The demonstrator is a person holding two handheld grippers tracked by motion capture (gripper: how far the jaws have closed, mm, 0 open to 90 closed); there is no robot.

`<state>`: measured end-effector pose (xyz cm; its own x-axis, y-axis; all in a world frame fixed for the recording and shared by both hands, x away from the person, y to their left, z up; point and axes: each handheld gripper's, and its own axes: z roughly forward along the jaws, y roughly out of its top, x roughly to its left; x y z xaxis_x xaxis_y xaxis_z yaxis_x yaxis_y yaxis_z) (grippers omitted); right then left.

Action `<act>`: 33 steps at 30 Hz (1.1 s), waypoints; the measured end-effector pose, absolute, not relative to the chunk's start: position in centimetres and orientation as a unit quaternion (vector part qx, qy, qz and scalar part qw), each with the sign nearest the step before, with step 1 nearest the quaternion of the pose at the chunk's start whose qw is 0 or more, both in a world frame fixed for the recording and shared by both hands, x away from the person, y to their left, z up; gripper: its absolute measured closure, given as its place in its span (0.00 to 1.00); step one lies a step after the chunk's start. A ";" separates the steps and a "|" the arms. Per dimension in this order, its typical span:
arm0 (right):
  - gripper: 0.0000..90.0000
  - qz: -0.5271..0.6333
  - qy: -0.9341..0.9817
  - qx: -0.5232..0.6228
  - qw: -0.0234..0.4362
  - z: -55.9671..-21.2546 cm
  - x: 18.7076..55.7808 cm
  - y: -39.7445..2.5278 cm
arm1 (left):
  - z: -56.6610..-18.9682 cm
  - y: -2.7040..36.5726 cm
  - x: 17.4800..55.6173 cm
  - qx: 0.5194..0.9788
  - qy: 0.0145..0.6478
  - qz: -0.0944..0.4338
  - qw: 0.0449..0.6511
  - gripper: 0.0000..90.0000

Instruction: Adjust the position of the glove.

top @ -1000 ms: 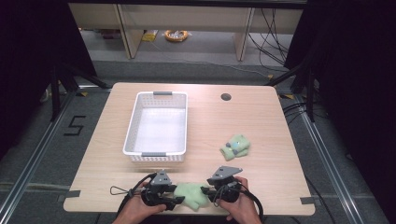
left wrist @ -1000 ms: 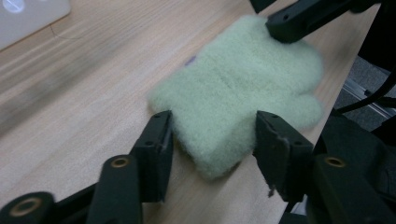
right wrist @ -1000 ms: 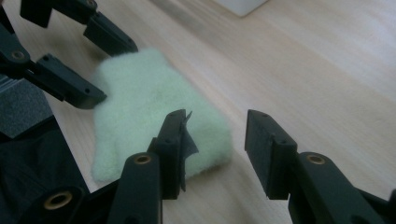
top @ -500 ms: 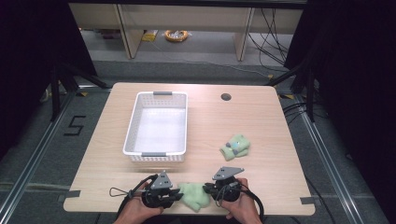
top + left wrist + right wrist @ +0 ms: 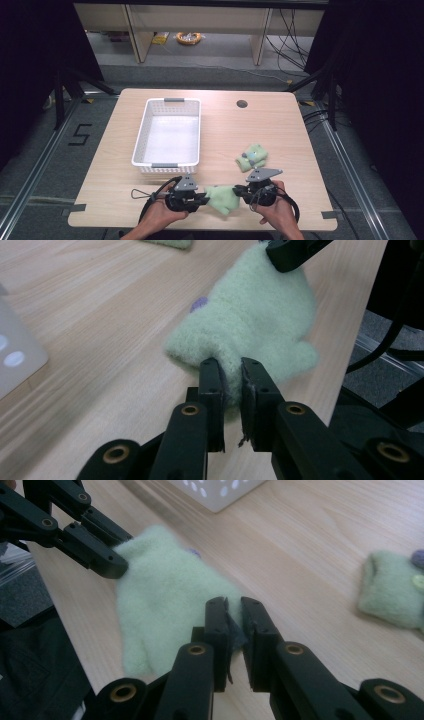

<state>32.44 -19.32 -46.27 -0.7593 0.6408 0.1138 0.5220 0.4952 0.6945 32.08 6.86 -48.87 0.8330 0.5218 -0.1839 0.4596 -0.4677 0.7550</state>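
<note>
The pale green fleece mitten [image 5: 223, 198] lies flat on the wooden table [image 5: 280, 125], near the front edge and just in front of the white plastic basket [image 5: 170, 131], stretched between the two grippers. It looks light, soft and limp: a fuzzy knit that should sag and fold wherever it is unsupported, with enough nap that the pads are unlikely to slip on it. The edges and the cuff seem the sensible places to pinch, since a single layer of fabric there gives the jaws something thin to close on, while the thick middle would only bunch.

The left gripper [image 5: 231, 382] has its jaws drawn nearly together on one end of the mitten, a fold of green pile squeezed between them. The right gripper [image 5: 235, 617] is likewise nearly closed on the opposite end, with a scrap of darker fabric, possibly the lining or cuff edge, showing in the narrow gap. Each gripper's jaws appear in the other's view, clamped on the far edge of the mitten.

To the right of the basket's front corner, and behind the right gripper, a second green mitten [image 5: 251, 157] lies crumpled with small coloured patches on it, well clear of both grippers. The basket itself holds nothing.
</note>
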 end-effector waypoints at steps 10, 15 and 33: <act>0.92 0.344 0.865 0.354 0.093 -46.7 33.8 -20.5 | -50.0 4.6 33.7 0.857 0.297 0.024 0.420 0.89; 0.91 0.342 0.860 0.367 0.098 -47.6 34.0 -21.4 | -50.3 4.2 34.0 0.858 0.296 0.021 0.419 0.89; 0.90 0.326 0.863 0.371 0.104 -49.2 34.9 -21.0 | -51.0 4.0 33.8 0.858 0.301 0.012 0.415 0.88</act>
<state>34.85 -21.00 -49.18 -0.7032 0.7083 0.0619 0.5721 0.5120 0.6407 33.80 4.01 -51.05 0.8186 0.5268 -0.2289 0.5065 -0.4742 0.7201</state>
